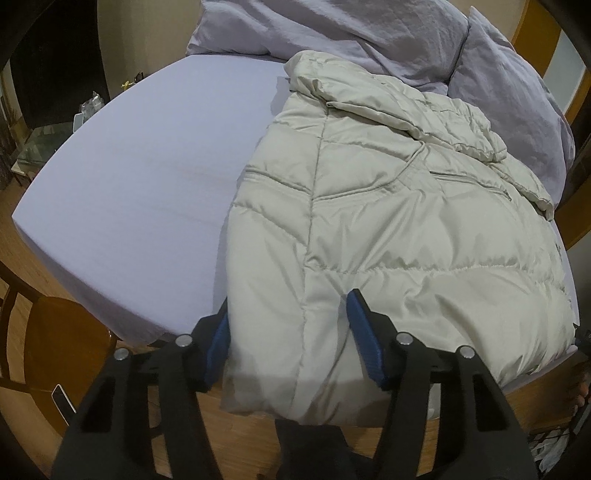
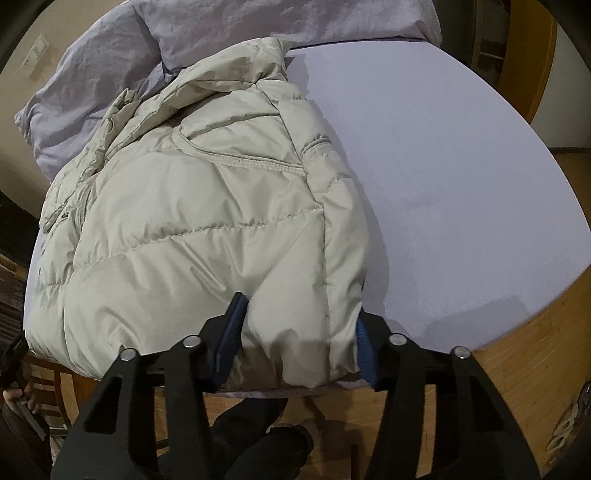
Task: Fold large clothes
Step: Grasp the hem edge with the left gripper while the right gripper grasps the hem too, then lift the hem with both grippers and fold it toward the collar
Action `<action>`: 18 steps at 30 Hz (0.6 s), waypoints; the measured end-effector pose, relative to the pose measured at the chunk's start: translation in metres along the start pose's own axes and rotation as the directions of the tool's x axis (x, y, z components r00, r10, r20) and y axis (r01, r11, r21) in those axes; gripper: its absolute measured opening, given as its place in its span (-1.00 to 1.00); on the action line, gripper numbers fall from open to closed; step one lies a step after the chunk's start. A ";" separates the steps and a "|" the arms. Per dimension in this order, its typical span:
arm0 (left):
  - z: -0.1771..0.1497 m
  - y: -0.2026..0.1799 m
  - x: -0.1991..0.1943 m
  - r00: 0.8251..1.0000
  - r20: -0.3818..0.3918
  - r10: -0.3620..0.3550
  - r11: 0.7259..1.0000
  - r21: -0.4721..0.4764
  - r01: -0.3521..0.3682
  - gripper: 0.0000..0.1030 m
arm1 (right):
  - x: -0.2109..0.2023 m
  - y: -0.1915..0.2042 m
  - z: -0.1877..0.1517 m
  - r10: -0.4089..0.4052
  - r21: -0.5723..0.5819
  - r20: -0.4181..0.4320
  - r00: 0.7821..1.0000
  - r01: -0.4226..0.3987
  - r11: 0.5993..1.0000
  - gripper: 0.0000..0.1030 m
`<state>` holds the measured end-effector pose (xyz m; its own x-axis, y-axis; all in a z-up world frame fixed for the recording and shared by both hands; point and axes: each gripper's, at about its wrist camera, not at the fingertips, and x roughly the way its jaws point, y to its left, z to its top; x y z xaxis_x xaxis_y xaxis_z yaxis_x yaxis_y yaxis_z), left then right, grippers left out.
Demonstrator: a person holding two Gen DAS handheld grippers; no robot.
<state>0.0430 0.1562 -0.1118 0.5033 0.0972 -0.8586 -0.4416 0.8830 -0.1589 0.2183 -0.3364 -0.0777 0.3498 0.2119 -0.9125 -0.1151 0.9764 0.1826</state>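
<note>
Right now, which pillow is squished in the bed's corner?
The pillow beside the coat's crumpled sleeve; the other pillow lies along the middle of the bed's head, behind the collar.

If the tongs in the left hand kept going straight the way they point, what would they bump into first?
The left tongs would meet the cream puffer jacket first: its padded hem corner already bulges between the blue pads. The lilac bed sheet lies beneath it, though depth is hard to judge.

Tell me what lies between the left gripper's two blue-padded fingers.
The near hem corner of the cream quilted puffer jacket fills the gap between the left gripper's fingers, seen in the left wrist view.
</note>
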 end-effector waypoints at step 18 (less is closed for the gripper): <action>-0.001 -0.018 -0.018 0.998 0.055 0.022 0.997 0.070 -0.026 -0.72 | -0.017 -0.003 0.000 0.065 0.010 0.078 0.995 -0.066 0.998 -0.71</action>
<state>0.0414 0.1377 -0.0943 0.5331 0.1419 -0.8341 -0.4017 0.9101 -0.1020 0.2131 -0.3426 -0.0629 0.4131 0.2779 -0.8672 -0.1288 0.9606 0.2465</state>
